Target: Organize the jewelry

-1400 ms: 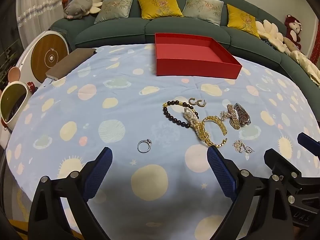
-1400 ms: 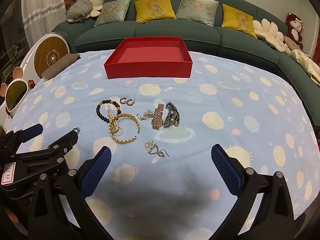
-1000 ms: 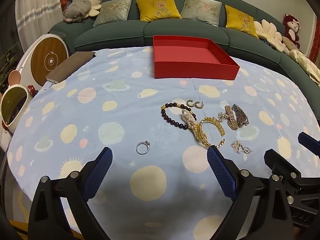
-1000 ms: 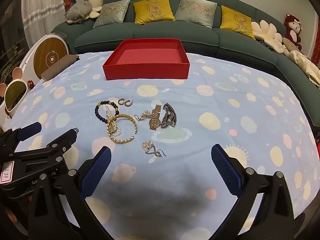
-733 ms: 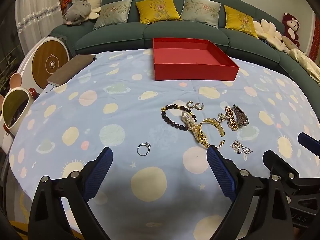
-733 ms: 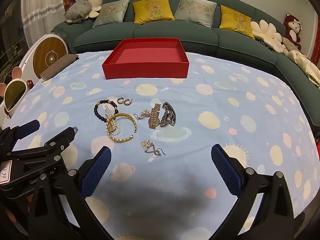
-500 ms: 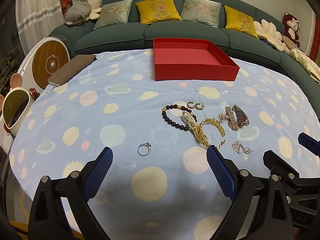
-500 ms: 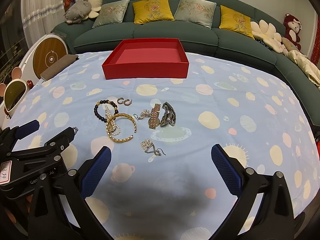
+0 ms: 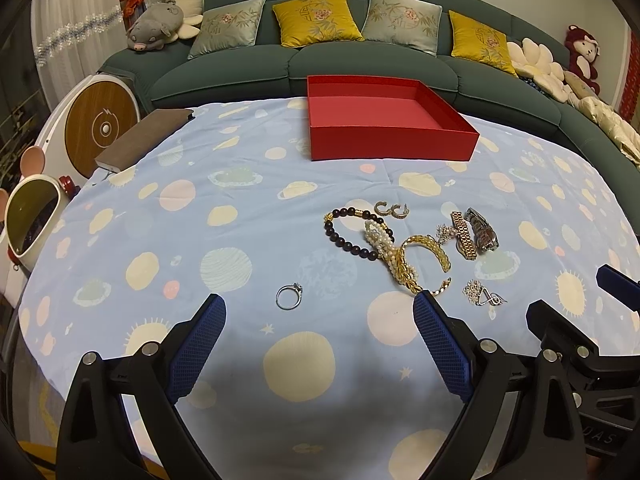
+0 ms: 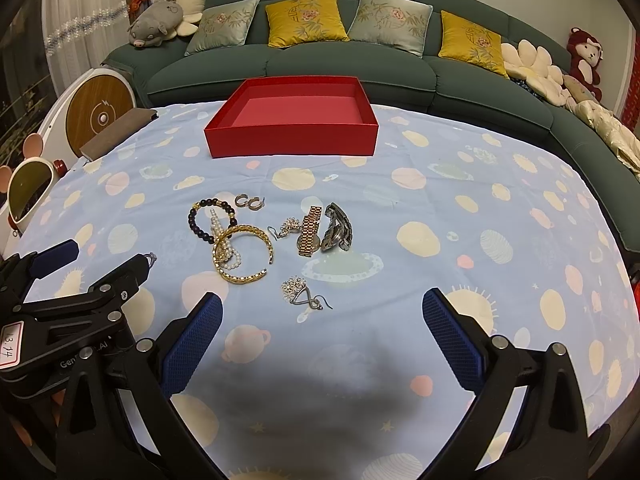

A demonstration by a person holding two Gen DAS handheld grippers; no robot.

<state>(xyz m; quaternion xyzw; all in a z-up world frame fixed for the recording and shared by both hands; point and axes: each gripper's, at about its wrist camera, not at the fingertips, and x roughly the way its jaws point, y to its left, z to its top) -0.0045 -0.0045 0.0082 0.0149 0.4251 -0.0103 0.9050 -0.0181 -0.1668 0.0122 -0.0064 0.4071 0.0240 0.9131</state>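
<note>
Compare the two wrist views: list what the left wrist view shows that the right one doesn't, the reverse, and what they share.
Only the left wrist view shows the whole silver ring, lying apart from the pile; in the right wrist view the left gripper mostly hides it. Only the right wrist view shows that gripper's white label. Both show the empty red box, the gold bangle and the earrings.

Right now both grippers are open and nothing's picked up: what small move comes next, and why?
Probably ease the left gripper forward and down onto the ring. It lies alone between the open jaws, apart from the tangled pile, and the red box looks empty.
</note>
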